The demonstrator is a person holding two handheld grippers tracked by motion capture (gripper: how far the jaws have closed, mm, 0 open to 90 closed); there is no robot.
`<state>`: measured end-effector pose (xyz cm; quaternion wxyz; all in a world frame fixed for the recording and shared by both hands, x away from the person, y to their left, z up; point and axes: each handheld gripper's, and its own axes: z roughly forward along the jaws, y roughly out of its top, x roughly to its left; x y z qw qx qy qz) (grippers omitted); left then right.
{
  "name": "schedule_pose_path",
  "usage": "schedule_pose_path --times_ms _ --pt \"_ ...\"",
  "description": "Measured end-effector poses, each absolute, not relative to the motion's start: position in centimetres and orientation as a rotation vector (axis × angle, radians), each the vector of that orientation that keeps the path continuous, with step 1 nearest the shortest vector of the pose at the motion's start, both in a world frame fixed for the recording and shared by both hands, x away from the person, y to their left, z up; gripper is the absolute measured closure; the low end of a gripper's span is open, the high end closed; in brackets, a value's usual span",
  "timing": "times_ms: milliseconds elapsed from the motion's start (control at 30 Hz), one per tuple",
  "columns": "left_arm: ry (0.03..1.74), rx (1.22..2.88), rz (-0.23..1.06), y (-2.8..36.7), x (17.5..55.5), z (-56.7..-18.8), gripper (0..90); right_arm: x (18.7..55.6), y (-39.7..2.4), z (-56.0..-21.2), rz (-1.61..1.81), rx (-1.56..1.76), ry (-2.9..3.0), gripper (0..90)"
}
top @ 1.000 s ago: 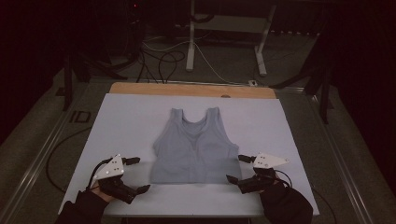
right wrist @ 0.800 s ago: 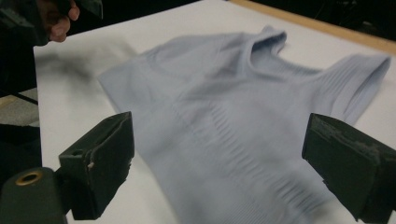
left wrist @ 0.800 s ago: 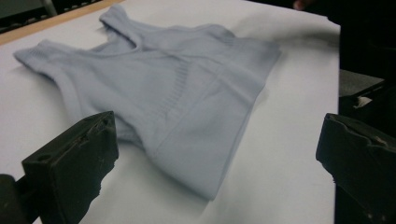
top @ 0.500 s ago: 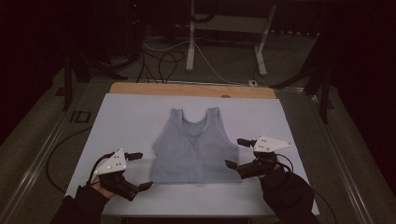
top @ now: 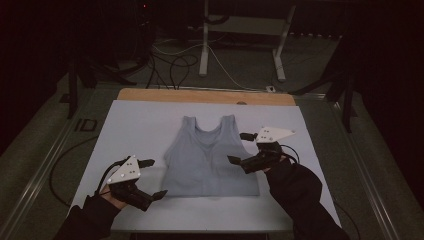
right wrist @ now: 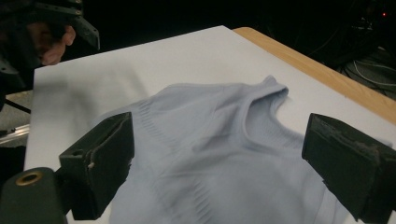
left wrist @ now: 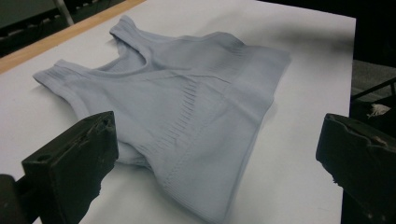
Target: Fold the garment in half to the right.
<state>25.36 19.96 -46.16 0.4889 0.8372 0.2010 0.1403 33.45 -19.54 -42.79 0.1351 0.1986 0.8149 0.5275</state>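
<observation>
Left tool: jaws spread wide, holding nothing, just beside the lower left corner of the top, not touching it.
Top: a light blue sleeveless top, lying flat in the middle of the tabletop, straps pointing to the far edge.
Right tool: jaws spread wide, holding nothing, at the right side of the top, about at the armhole.
Tabletop: pale surface with a wooden strip at the far edge.
</observation>
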Motion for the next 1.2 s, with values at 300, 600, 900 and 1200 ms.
schedule_pose_path --times_ms 300,600,900,1200 --pt "0.497 2.059 0.346 19.1 25.2 -46.0 0.2 35.8 -16.8 -42.2 1.547 0.531 2.396 9.4" --pt "0.499 2.101 0.339 17.9 24.9 -46.1 0.2 38.0 -14.5 -41.9 1.556 0.517 2.416 9.4" --pt "0.495 2.119 0.352 17.2 24.7 -46.5 0.2 40.3 -12.0 -42.3 1.545 0.532 2.436 9.4" --pt "0.497 2.140 0.351 17.4 24.9 -46.8 0.2 42.4 -9.3 -42.9 1.524 0.511 2.473 9.4"
